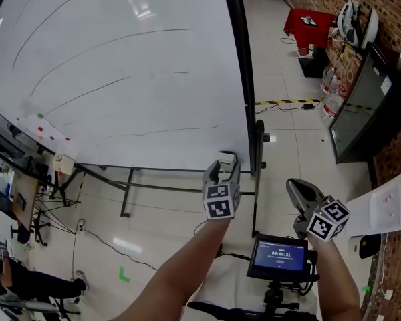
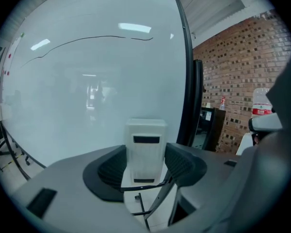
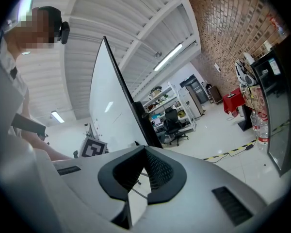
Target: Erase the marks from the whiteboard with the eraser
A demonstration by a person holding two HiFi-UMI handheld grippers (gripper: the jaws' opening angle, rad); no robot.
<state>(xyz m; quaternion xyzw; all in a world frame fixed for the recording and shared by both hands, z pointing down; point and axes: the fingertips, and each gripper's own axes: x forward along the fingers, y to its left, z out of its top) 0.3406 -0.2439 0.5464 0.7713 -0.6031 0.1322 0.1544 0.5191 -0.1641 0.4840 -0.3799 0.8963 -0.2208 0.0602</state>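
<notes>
- Clamping the white eraser (image 2: pixel 145 149) between the jaws of the left gripper (image 1: pixel 222 168), near the lower right corner of the whiteboard (image 1: pixel 120 59).
- Holding the right gripper (image 3: pixel 143 166) lower, jaws pressed together, empty.
- Showing thin dark marks (image 1: pixel 154 131) arcing across the whiteboard.

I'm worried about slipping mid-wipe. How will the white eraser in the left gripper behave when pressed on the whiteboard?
The eraser looks like a rigid, boxy block, so it probably won't flex. Its smooth casing might slip, though the left gripper clamps both sides with ribbed pads. The glossy whiteboard should let it glide.
</notes>
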